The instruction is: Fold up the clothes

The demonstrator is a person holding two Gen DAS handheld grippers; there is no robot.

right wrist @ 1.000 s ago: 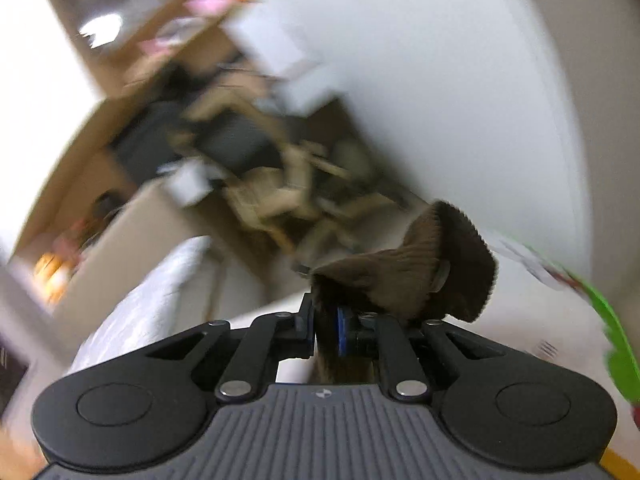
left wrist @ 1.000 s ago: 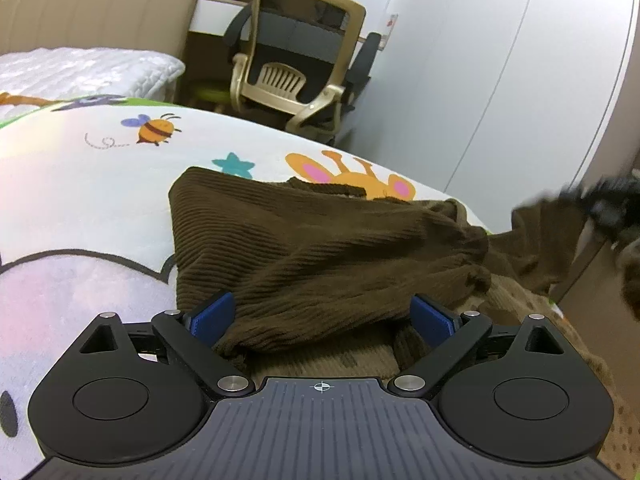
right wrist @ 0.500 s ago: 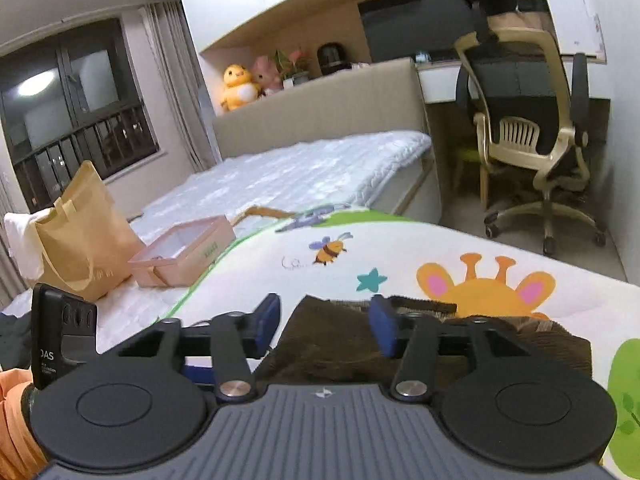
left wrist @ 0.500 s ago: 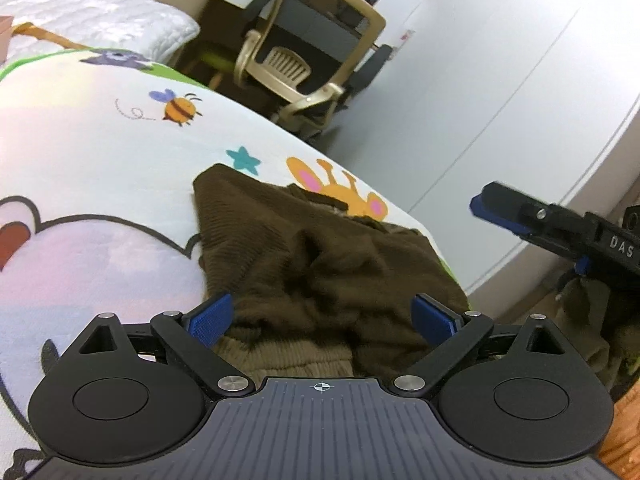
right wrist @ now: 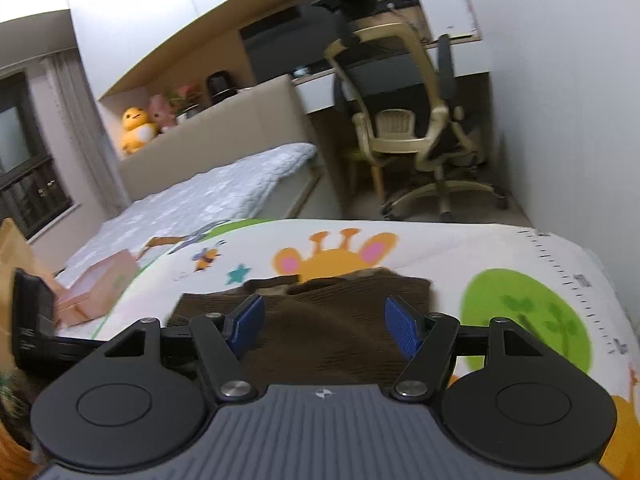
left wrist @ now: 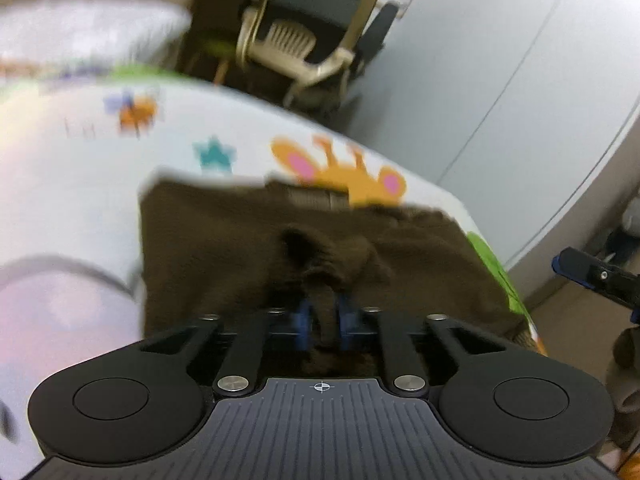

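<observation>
A: Big stuff first. What's the surface?

B: Cartoon-print mat (right wrist: 500, 248) over a bed or table, can't tell which. Giraffe, star and bee prints on it. Office chair (right wrist: 404, 120) and a grey mattress (right wrist: 224, 196) behind. Left view is motion-blurred.

A: Garment?

B: Brown ribbed knit sweater (right wrist: 332, 320), lying on the mat just under the giraffe print. Mostly flat, roughly rectangular in the left view (left wrist: 208, 240), so I'd judge it partly folded, with a cuff-like lump bunched at the middle.

A: Left gripper?

B: Left gripper (left wrist: 323, 318) has its blue pads drawn in narrow, clamped on a strip of the brown knit. The bunched lump (left wrist: 324, 252) sits just beyond the tips. Looks like a sleeve end, blur makes that a guess.

A: Right one?

B: Right gripper (right wrist: 326, 322) has its jaws spread wide, nothing between the pads, hovering over the near part of the sweater. Whether it touches the cloth, can't tell. It also shows at the right edge of the left view (left wrist: 596, 276).

A: Step?

B: My read: mid-fold, left hand carrying a sleeve or edge across the body, right hand free.

A: Next move needs?

B: Probably lay the gripped piece flat on the body, let go without dragging it back, then have the right take a hem or side for the next fold. Knit is soft and limp, so it may bunch again if pulled fast.
</observation>
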